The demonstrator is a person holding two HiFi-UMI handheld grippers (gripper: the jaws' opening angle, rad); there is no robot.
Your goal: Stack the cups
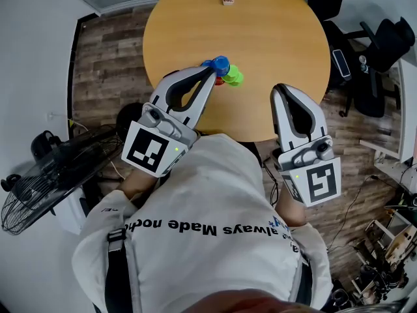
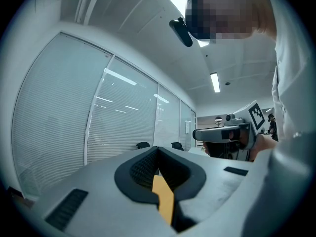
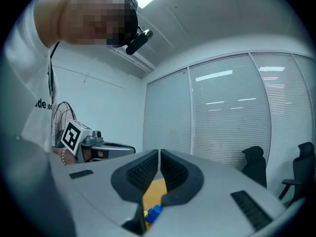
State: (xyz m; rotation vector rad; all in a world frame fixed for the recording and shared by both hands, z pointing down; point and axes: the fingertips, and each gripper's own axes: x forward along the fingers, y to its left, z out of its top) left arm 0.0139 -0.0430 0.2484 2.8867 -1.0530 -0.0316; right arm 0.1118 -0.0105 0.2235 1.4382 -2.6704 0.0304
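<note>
Left gripper (image 2: 158,150): clenched, empty, tips just beside the cups
Right gripper (image 3: 159,153): clenched, empty, over the table's near edge
Cups (image 1: 225,72): blue, green, red bunched together near the table (image 1: 280,38) edge

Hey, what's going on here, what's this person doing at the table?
A person holds a gripper in each hand at a round wooden table. Small blue, green and red cups sit bunched at its near edge. The left gripper points right at them, jaws together and empty. The right gripper is off to the side, also shut and empty.
</note>
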